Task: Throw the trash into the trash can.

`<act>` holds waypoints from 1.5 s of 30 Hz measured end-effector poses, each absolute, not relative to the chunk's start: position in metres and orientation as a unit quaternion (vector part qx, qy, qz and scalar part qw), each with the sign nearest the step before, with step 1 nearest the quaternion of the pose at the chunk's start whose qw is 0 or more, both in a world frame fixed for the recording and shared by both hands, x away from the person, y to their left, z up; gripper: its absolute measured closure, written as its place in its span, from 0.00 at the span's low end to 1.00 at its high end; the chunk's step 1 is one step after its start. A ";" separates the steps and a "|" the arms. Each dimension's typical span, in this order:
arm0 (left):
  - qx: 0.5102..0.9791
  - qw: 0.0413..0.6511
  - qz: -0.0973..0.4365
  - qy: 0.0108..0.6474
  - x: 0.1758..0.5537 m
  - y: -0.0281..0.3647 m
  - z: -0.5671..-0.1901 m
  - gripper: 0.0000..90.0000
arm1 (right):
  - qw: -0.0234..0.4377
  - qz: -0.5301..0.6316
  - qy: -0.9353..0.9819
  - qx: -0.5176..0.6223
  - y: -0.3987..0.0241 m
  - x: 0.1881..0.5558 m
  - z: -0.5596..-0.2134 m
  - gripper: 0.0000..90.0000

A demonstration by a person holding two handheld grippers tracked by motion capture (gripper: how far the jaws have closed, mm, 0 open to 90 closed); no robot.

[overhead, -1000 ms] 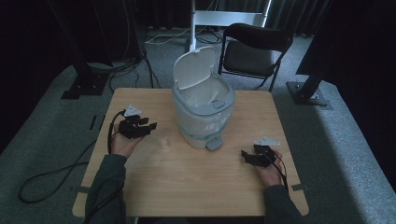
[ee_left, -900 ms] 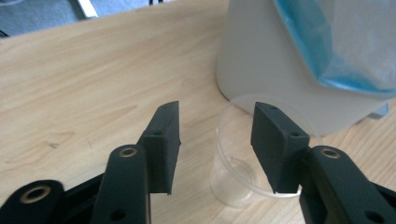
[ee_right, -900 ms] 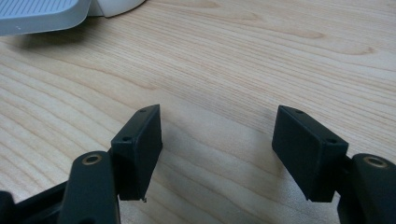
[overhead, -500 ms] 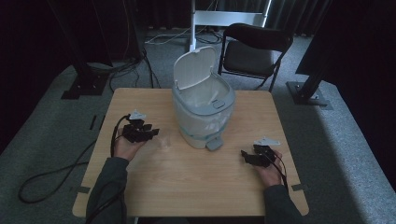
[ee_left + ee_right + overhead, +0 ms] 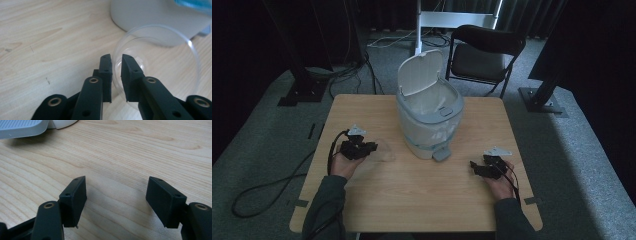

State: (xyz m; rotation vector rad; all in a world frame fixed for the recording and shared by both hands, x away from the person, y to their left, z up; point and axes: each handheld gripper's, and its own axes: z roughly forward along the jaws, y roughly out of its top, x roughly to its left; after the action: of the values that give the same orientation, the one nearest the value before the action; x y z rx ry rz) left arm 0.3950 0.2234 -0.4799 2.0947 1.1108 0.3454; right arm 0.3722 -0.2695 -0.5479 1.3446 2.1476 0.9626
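A clear plastic cup (image 5: 170,62) lies on its side on the wooden table (image 5: 422,200), just left of a white pedal bin (image 5: 429,115) whose lid stands up. My left gripper (image 5: 116,60) has one jaw inside the cup and one outside it. The jaws have just been closing and now pinch the thin wall at the rim, with only a narrow gap between them. In the high view the left gripper (image 5: 371,148) sits low on the table at the cup (image 5: 382,154). My right gripper (image 5: 116,185) rests open over bare wood at the front right (image 5: 474,167), holding nothing.
The bin's base (image 5: 155,17) stands right behind the cup, and its foot pedal (image 5: 20,127) juts toward the front. A black folding chair (image 5: 484,50) and a metal stand (image 5: 419,30) are behind the table. Cables trail off the left edge.
The left gripper has dropped toward the table and moved right to the cup, and its jaws have closed on the rim. The right hand has stayed still.
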 end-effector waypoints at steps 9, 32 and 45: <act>0.834 0.352 0.125 0.407 0.384 0.222 -0.487 0.90 | 0.214 0.347 0.774 0.485 -0.269 0.372 -0.548 0.36; 0.813 0.393 0.149 0.404 0.385 0.221 -0.473 0.95 | 0.213 0.347 0.774 0.484 -0.269 0.372 -0.548 0.36; 0.805 0.407 0.165 0.399 0.385 0.225 -0.459 0.95 | 0.213 0.347 0.775 0.484 -0.269 0.372 -0.548 0.36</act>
State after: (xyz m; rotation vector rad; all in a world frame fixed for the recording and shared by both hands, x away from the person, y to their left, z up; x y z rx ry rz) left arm 0.3851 0.2253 -0.4595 2.0285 1.0067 0.4159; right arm 0.3724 -0.2690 -0.5478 1.3436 2.1502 0.9635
